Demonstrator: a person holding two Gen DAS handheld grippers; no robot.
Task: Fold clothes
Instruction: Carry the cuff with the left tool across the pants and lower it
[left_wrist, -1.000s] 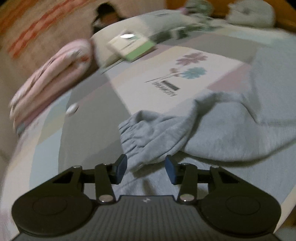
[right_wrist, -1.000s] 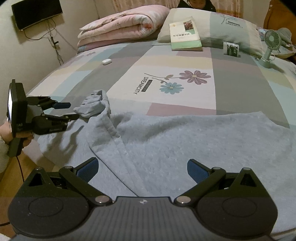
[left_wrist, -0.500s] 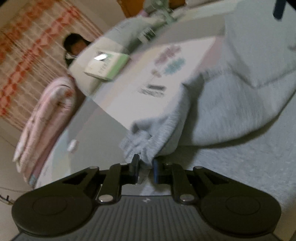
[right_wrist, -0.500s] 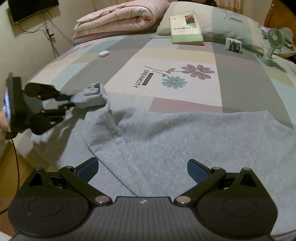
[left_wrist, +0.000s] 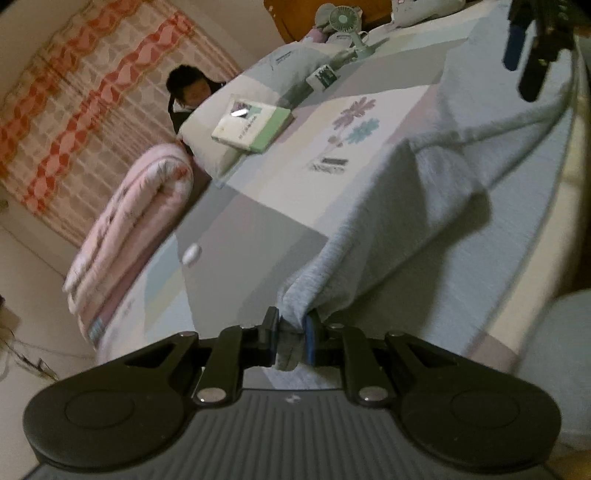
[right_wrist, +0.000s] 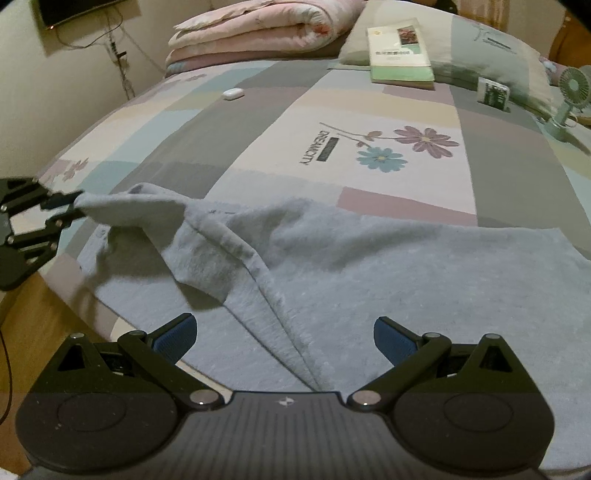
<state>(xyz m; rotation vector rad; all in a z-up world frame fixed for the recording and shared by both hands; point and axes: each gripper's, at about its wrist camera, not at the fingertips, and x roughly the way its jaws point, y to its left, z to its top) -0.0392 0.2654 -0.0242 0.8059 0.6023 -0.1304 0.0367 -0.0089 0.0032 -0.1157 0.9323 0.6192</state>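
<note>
Patchwork bedding covers one bed (right_wrist: 258, 122) printed with two flowers (right_wrist: 406, 147). Count on the bed: one grey garment (right_wrist: 369, 280), one rolled pink quilt (right_wrist: 266, 29), one pillow (right_wrist: 480, 48), one book (right_wrist: 399, 51) resting on the pillow, one small card box (right_wrist: 493, 94), one desk fan (right_wrist: 570, 96), one small white case (right_wrist: 233, 93). One person (left_wrist: 192, 92) sits beyond the pillow in the left wrist view. One dark screen (right_wrist: 85, 11) hangs on the wall, with cables below it.

The garment lies spread across the near part of the bed, its body flat and its sleeve (right_wrist: 140, 206) pulled out towards the bed's left edge and raised off the bedding.

Left tool (left_wrist: 290, 338): clamped on the sleeve cuff, which is bunched between the blue pads (left_wrist: 308, 339). The jaws have just been closing. In the right wrist view it shows at the left edge (right_wrist: 66, 206), with the cuff drawn into its tips.

Right tool (right_wrist: 282, 338): jaws spread wide, nothing between them, hovering over the garment near a long crease. Whether it touches the cloth cannot be told.

Differences from one second ago: the left tool's jaws then stood apart with the cuff lying loose ahead of them; now they pinch it. The sleeve, then crumpled in a heap, now stretches out taut. The right tool's jaws are unchanged.
</note>
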